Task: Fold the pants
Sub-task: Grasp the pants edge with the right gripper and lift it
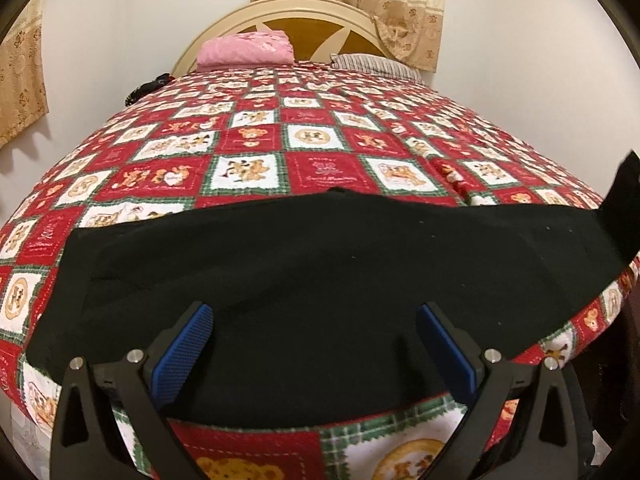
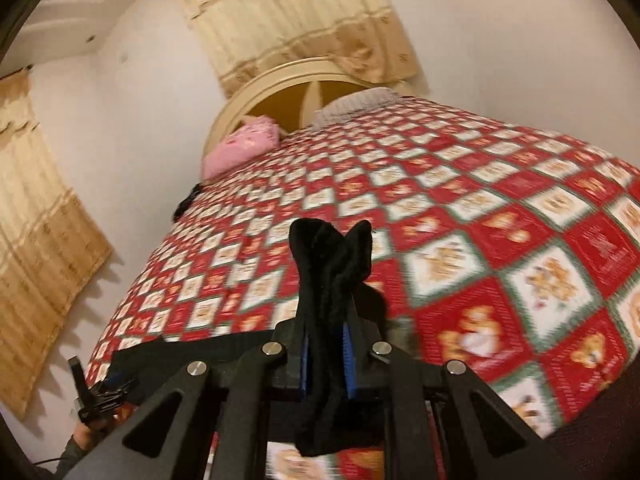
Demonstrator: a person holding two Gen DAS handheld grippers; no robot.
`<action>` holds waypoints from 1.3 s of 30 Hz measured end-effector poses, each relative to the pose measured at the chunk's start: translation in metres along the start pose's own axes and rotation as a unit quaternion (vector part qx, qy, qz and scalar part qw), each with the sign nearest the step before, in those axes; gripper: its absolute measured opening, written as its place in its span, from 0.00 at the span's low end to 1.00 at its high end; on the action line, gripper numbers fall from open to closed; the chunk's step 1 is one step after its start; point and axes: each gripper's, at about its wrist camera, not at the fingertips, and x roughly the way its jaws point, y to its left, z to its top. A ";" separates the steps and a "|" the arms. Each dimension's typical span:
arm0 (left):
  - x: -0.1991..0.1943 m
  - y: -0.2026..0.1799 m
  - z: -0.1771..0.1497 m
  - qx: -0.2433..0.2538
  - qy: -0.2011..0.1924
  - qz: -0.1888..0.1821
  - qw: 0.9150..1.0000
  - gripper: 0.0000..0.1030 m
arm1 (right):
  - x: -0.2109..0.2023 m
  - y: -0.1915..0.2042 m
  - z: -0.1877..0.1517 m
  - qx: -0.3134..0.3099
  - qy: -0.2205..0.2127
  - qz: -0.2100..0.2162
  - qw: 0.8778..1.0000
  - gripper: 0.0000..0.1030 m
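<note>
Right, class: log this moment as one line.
left gripper: open over black pants | right gripper: shut on pants end, lifted | surface: patchwork quilt | fold: underway

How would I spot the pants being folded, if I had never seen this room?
Start at the bed with the red, white and green teddy-bear quilt. At its near edge lies a wide flat cloth, the black pants. They are the only plain dark thing there; the pink pillow sits far off by the headboard.
</note>
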 end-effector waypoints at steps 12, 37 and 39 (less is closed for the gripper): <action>-0.006 -0.002 -0.001 -0.009 -0.005 -0.030 1.000 1.00 | 0.068 0.092 -0.018 -0.059 0.059 0.067 0.994 0.13; 0.009 -0.054 0.019 0.024 0.013 -0.132 0.991 1.00 | 0.178 0.160 -0.113 -0.168 0.216 0.099 0.957 0.39; 0.019 -0.063 0.024 0.016 0.025 -0.151 0.988 1.00 | 0.163 0.153 -0.112 -0.163 0.212 0.121 0.956 0.43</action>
